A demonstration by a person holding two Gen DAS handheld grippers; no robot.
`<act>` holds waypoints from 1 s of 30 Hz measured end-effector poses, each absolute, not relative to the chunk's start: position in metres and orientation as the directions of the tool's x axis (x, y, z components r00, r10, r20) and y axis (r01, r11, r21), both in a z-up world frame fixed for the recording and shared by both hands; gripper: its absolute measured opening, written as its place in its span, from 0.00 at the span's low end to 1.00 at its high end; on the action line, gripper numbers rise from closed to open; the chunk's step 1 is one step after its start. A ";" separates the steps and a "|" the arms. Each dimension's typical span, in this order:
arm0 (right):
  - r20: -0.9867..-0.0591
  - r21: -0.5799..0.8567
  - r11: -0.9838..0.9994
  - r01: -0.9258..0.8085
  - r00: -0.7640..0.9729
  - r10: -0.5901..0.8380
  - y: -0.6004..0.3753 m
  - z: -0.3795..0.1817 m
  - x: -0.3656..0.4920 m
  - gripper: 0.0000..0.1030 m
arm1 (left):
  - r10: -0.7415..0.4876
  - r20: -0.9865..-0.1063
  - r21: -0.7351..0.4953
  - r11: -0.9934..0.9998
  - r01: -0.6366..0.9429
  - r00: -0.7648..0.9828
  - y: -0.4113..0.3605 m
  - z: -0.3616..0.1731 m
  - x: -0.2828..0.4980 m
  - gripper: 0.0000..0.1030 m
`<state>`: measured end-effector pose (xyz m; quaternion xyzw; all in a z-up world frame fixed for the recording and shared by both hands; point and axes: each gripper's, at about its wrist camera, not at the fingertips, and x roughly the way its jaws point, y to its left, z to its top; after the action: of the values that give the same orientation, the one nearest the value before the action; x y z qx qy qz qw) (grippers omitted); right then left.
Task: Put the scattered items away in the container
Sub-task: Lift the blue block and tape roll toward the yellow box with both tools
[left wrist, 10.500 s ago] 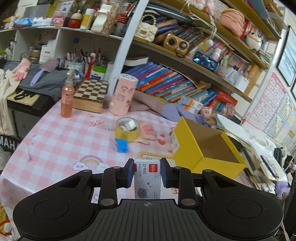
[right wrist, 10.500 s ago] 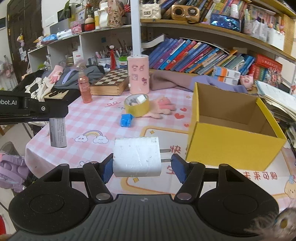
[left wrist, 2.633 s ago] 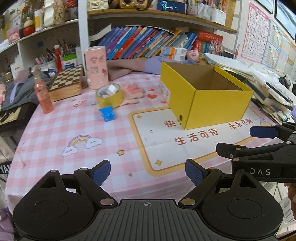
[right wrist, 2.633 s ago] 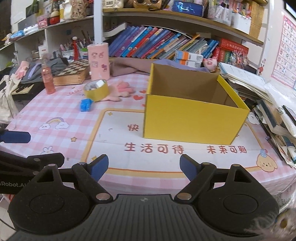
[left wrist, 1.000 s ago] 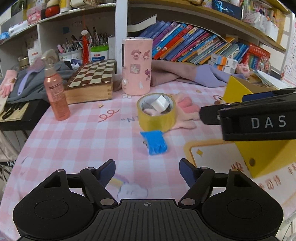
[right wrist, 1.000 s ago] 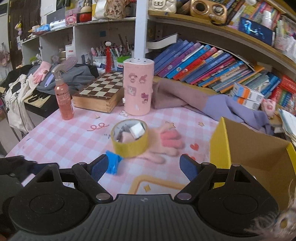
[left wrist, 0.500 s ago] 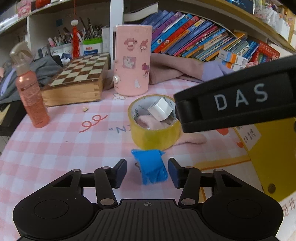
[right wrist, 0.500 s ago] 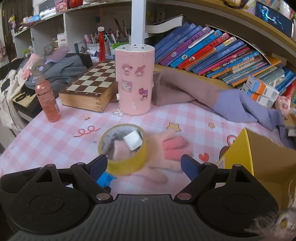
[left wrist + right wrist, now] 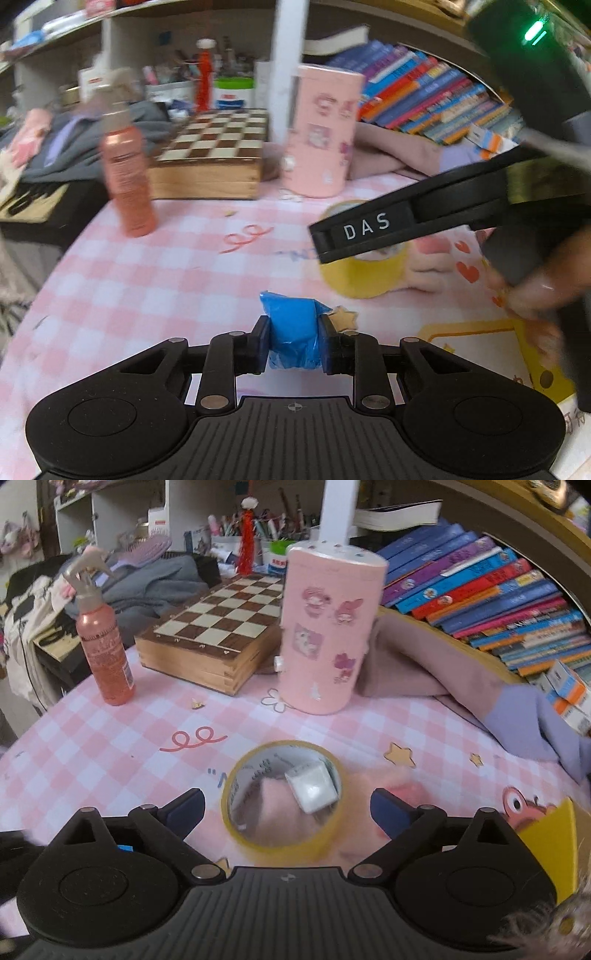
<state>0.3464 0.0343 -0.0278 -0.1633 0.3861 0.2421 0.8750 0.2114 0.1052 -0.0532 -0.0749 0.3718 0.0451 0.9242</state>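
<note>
My left gripper (image 9: pixel 293 345) is shut on a small blue wrapped packet (image 9: pixel 291 332) on the pink checked tablecloth. My right gripper (image 9: pixel 288 808) is open, its fingers on either side of a yellow tape roll (image 9: pixel 284 797) that lies flat on a pink glove (image 9: pixel 399 790). A small white cube (image 9: pixel 312 784) sits inside the roll. In the left wrist view the right gripper's black body crosses over the tape roll (image 9: pixel 364 273). A corner of the yellow box (image 9: pixel 554 845) shows at the right edge.
A pink cylinder with stickers (image 9: pixel 328 631), a wooden chess box (image 9: pixel 210 635) and a pink spray bottle (image 9: pixel 101 646) stand behind the roll. A mauve and lilac cloth (image 9: pixel 461 690) lies at the back right under a shelf of books.
My left gripper has closed on the blue packet. My right gripper has moved closer and lower over the tape roll, still open.
</note>
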 end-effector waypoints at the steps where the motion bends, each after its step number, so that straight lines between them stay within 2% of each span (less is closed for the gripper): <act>1: -0.757 -0.107 0.828 -0.550 0.585 0.290 0.038 -0.031 0.350 0.94 | 0.037 -0.693 -0.109 0.982 -0.155 0.720 0.108 -0.051 0.208 0.24; 8: -0.772 -0.130 0.824 -0.551 0.578 0.265 0.045 -0.046 0.367 0.92 | 0.099 -0.674 -0.117 0.964 -0.238 0.732 0.124 -0.031 0.178 0.24; 9: -0.776 -0.123 0.823 -0.555 0.571 0.269 0.045 -0.047 0.368 0.89 | 0.109 -0.669 -0.116 0.962 -0.248 0.735 0.126 -0.028 0.174 0.24; 10: -0.778 -0.111 0.819 -0.562 0.562 0.280 0.045 -0.048 0.368 0.82 | 0.118 -0.665 -0.116 0.959 -0.258 0.737 0.128 -0.025 0.170 0.24; 18: -0.733 -0.127 0.827 -0.548 0.613 0.295 0.041 -0.027 0.356 0.81 | 0.169 -0.632 -0.115 0.945 -0.307 0.757 0.141 -0.007 0.147 0.24; 23: -0.667 -0.151 0.840 -0.521 0.681 0.302 0.033 -0.003 0.347 0.81 | 0.168 -0.611 -0.120 0.946 -0.300 0.774 0.140 0.001 0.136 0.24; 30: -0.638 -0.134 0.846 -0.517 0.698 0.326 0.022 0.020 0.328 0.81 | 0.155 -0.576 -0.138 0.949 -0.283 0.803 0.138 0.013 0.122 0.24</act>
<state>0.3280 0.0220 0.0203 -0.1531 0.3119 0.2318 0.9086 0.1224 0.1377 0.0128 -0.1091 0.2917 0.1162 0.9431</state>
